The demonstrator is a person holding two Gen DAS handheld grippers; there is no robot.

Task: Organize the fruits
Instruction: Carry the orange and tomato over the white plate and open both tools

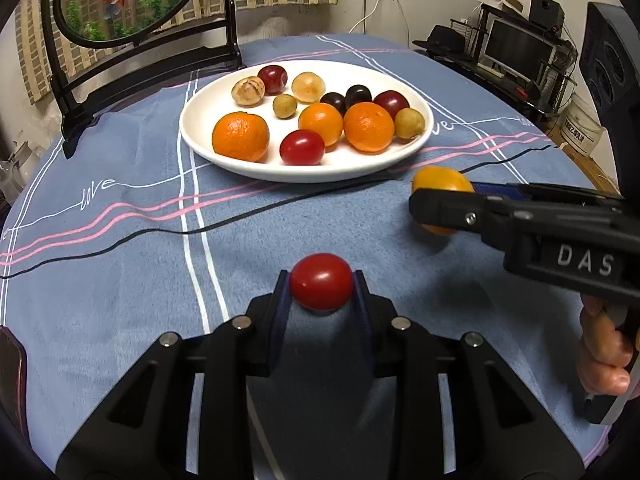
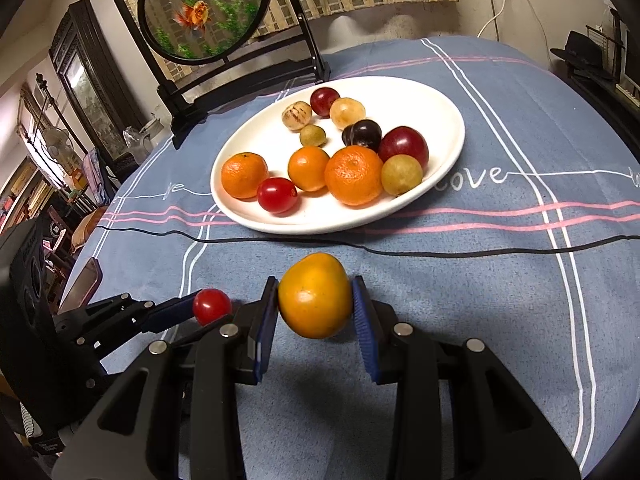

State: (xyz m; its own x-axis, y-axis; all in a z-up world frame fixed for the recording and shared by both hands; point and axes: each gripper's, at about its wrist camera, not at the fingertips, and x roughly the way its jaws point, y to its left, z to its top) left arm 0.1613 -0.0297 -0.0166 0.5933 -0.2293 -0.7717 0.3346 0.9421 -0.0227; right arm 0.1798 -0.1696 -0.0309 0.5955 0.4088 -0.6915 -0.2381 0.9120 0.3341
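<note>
Two fruits are sitting in my tongs right now. My left tongs [image 1: 322, 282] are squeezing a small red tomato [image 1: 321, 281], and my right tongs [image 2: 316, 300] are pinching a yellow-orange fruit [image 2: 315, 295], each across its middle. I am holding both up over the blue cloth on the desk [image 1: 120, 248]. The white plate [image 1: 424, 136] of fruit is lying straight ahead of both tongs. I think my right tongs are a bit nearer to it.

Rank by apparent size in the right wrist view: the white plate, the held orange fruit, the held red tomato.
1. White plate
2. Orange fruit in the right gripper, enlarged by nearness
3. Red tomato in the left gripper
</note>
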